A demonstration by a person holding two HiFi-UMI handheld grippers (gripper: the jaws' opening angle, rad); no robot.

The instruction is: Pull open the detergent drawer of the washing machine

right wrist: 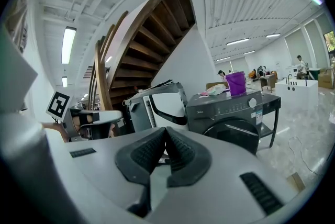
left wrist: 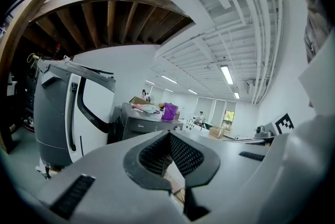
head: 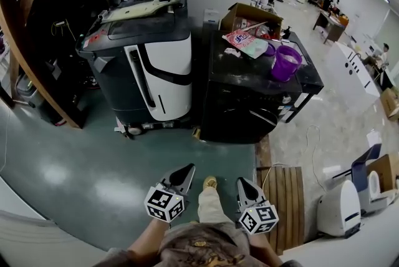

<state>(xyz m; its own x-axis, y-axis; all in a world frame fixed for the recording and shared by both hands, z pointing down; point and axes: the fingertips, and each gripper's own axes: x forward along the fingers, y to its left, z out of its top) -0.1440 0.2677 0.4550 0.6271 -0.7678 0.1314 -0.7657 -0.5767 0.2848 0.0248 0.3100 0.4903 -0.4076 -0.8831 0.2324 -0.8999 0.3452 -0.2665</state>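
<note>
Grippers ride low on either side of your shoe point(head: 210, 183). The left gripper point(head: 186, 169) and the right gripper point(head: 242, 183) each have their jaws pressed together on nothing. That looks like a carrying posture, since nothing to grasp is within reach.

Both point nearly level across the green floor point(head: 75, 160) towards the black washing machine point(head: 240, 103), which stands well apart from you. This suggests you are lined up for an approach and not yet for a pull.

The detergent drawer is too small to pick out from here. By judgement it sits in the control strip point(right wrist: 230, 108) along the top of the machine's front, above the round door, and it appears closed.

A purple bucket point(head: 285, 63) and a detergent pouch point(head: 246, 41) are parked on the washer's lid, clear of the front. A grey-and-white floor machine point(head: 146, 66) stands just beside the washer's left flank, so the right-hand side gives you more room.

Before you reach the strip, the jaws will need to part.
</note>
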